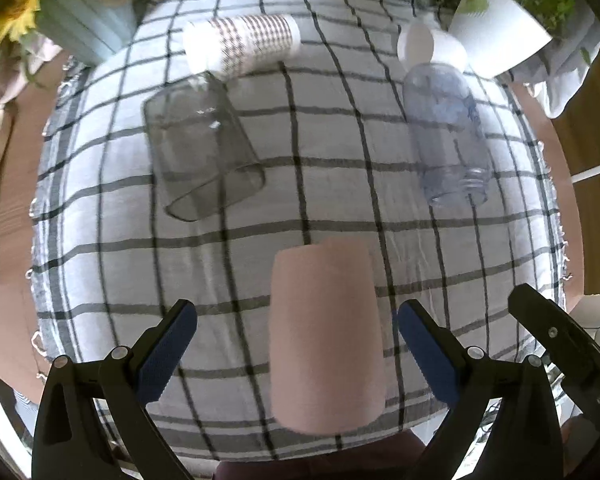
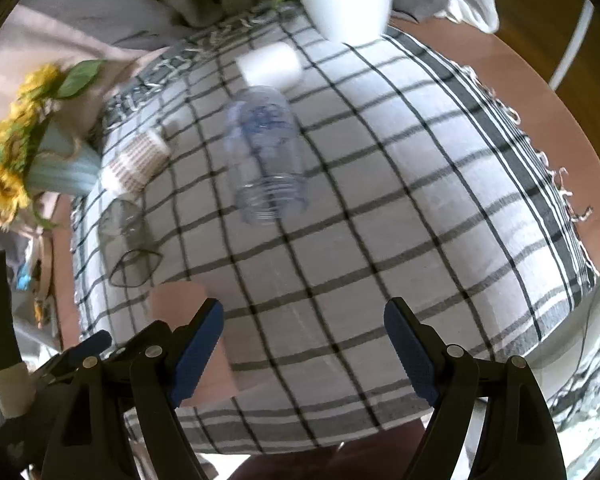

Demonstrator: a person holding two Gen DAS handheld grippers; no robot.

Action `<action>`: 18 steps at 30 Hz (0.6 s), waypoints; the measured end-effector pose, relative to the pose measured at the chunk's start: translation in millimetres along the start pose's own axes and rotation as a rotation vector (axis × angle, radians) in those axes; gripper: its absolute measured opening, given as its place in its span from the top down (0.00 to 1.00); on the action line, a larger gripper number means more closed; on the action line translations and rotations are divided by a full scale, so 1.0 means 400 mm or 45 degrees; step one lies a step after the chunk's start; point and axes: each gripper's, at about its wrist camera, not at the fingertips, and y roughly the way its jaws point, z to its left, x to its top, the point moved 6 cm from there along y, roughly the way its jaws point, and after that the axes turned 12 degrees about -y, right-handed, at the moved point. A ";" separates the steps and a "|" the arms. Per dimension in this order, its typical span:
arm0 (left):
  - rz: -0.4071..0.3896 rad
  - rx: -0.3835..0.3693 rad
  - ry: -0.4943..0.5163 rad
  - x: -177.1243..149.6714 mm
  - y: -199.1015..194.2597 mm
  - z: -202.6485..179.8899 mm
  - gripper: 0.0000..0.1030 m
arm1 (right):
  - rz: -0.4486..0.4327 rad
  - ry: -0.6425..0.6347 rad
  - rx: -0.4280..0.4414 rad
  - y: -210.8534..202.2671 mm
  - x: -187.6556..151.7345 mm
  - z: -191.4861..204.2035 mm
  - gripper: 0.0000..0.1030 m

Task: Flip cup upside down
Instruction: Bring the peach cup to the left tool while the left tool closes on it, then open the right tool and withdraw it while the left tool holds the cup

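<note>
Left gripper [image 1: 296, 354] fingers spread wide, flanking the pink cup [image 1: 326, 336] untouched; right gripper [image 2: 303, 354] wide, empty.

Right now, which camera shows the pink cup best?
The left wrist view: the pink cup sits whole and centered between the open left claw. The right wrist view shows only part of it, behind a finger of the right claw.
</note>
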 end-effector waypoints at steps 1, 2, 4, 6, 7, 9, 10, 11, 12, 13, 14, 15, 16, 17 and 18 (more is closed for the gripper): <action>0.018 0.005 0.001 0.003 0.014 -0.005 0.01 | 0.006 0.011 0.000 0.006 0.000 -0.009 0.20; 0.029 0.008 0.002 0.006 0.024 -0.007 0.01 | 0.017 0.022 -0.004 0.015 0.000 -0.019 0.20; 0.055 0.012 0.002 0.011 0.044 -0.014 0.03 | 0.037 0.033 -0.004 0.030 0.001 -0.031 0.20; 0.070 0.007 0.005 0.016 0.059 -0.024 0.06 | 0.056 0.037 -0.003 0.045 0.002 -0.037 0.20; 0.076 0.011 0.005 0.018 0.063 -0.027 0.07 | 0.066 0.039 0.000 0.052 0.003 -0.040 0.20; 0.078 0.019 0.006 0.021 0.071 -0.029 0.10 | 0.078 0.039 0.000 0.063 0.005 -0.044 0.20; 0.075 0.030 0.008 0.024 0.075 -0.029 0.15 | 0.082 0.038 0.000 0.068 0.006 -0.046 0.20; 0.071 0.034 0.009 0.027 0.078 -0.030 0.21 | 0.083 0.037 0.000 0.070 0.007 -0.047 0.20; 0.071 0.032 0.011 0.028 0.080 -0.032 0.24 | 0.085 0.034 -0.003 0.073 0.008 -0.048 0.20; 0.080 0.024 0.013 0.029 0.084 -0.035 0.27 | 0.088 0.031 -0.006 0.077 0.010 -0.048 0.20; 0.091 0.019 0.014 0.028 0.092 -0.045 0.30 | 0.091 0.029 -0.008 0.080 0.012 -0.048 0.20; 0.103 0.011 0.015 0.030 0.097 -0.047 0.31 | 0.098 0.029 -0.008 0.084 0.012 -0.048 0.20; 0.118 0.000 0.011 0.029 0.101 -0.048 0.33 | 0.104 0.026 -0.006 0.087 0.013 -0.047 0.20; 0.127 -0.009 0.008 0.028 0.105 -0.050 0.36 | 0.108 0.022 -0.003 0.090 0.013 -0.045 0.20; 0.138 -0.024 0.007 0.025 0.106 -0.051 0.38 | 0.109 0.018 -0.003 0.091 0.014 -0.044 0.20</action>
